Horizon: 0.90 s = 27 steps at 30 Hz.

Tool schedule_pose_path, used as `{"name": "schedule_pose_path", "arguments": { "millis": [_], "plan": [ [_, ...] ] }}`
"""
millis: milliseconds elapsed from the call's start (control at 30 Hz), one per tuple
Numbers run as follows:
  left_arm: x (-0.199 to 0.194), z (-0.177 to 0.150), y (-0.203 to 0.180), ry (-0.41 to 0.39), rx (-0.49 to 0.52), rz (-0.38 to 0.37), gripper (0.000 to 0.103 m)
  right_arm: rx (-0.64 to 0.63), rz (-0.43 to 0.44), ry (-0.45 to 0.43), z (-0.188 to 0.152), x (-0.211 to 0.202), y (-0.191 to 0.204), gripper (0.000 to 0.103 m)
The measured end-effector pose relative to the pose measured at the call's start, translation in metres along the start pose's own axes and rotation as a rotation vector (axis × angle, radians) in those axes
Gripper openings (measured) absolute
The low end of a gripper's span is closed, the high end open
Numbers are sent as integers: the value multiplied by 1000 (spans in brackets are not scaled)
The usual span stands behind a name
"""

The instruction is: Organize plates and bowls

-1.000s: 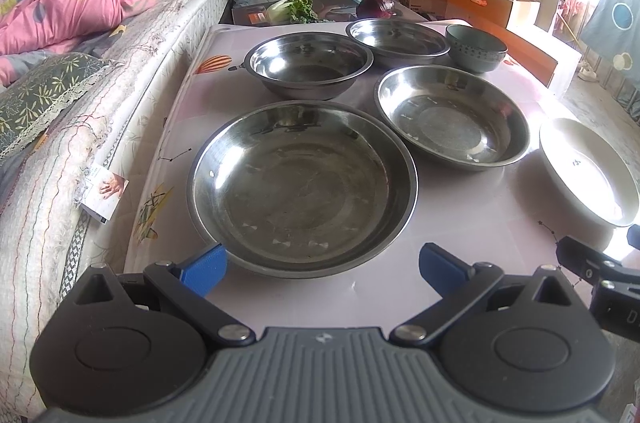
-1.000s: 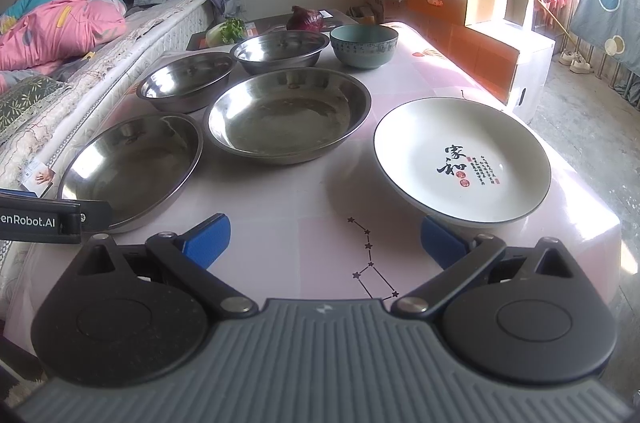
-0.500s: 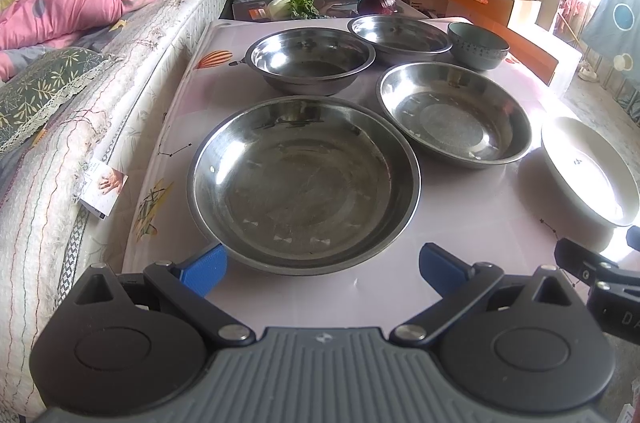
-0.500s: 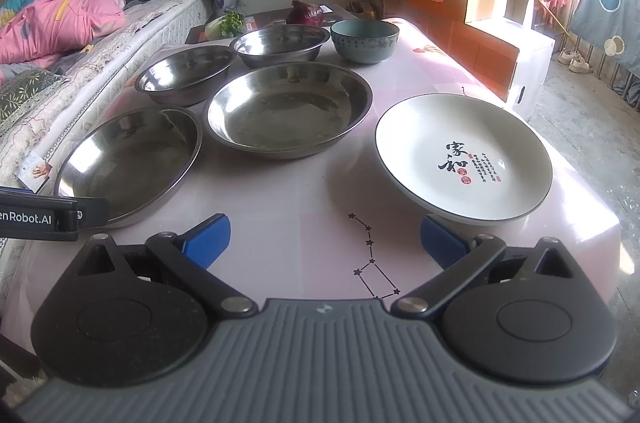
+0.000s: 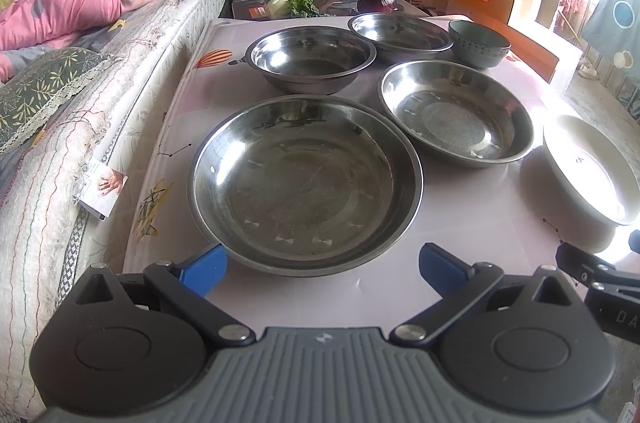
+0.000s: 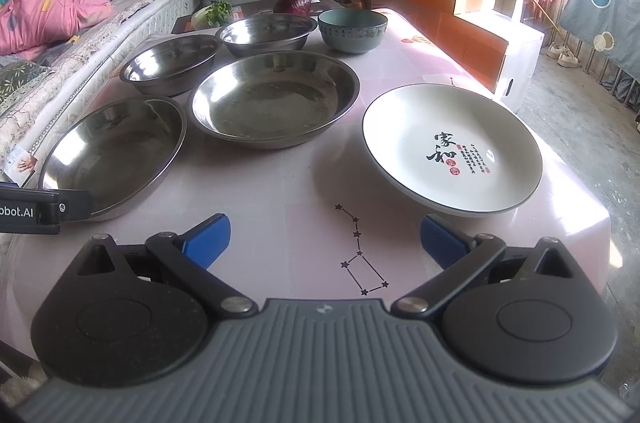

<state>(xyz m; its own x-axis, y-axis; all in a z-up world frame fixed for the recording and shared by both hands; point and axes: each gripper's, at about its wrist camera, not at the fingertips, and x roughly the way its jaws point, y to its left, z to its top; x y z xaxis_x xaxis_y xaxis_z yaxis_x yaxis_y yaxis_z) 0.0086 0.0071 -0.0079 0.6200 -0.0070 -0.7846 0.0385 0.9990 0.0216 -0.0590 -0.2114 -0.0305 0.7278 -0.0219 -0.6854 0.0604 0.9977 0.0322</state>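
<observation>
On a pink table (image 5: 472, 223) stand several dishes. A large steel plate (image 5: 304, 183) lies nearest my left gripper (image 5: 322, 265), which is open and empty just before its near rim. A second steel plate (image 5: 456, 113) lies right of it, with two steel bowls (image 5: 310, 57) (image 5: 400, 31) and a grey-green ceramic bowl (image 5: 478, 43) behind. A white plate with black characters (image 6: 452, 151) lies ahead-right of my right gripper (image 6: 324, 241), which is open and empty over bare table. The right view also shows the large steel plate (image 6: 112, 151) and second plate (image 6: 276, 99).
A bed with a white mattress (image 5: 80, 127) and pink quilt (image 5: 68, 7) runs along the table's left edge. Cardboard boxes (image 6: 452, 19) stand at the right. A red cabbage (image 6: 292, 3) and greens (image 6: 216, 13) lie behind the bowls. The left gripper's body (image 6: 36, 211) shows at the right view's left edge.
Both grippers have drifted slightly forward toward the dishes. Both stay open and empty. No dish has moved.
</observation>
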Motion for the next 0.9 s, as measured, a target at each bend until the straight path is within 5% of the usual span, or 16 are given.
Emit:
{"name": "schedule_pose_path", "arguments": {
  "millis": [600, 900],
  "plan": [
    [6, 16, 1, -8, -2, 13, 103, -95, -25, -6, 21, 12, 16, 102],
    [13, 35, 12, -13, -20, 14, 103, -89, 55, -46, 35, 18, 19, 102]
  ]
}}
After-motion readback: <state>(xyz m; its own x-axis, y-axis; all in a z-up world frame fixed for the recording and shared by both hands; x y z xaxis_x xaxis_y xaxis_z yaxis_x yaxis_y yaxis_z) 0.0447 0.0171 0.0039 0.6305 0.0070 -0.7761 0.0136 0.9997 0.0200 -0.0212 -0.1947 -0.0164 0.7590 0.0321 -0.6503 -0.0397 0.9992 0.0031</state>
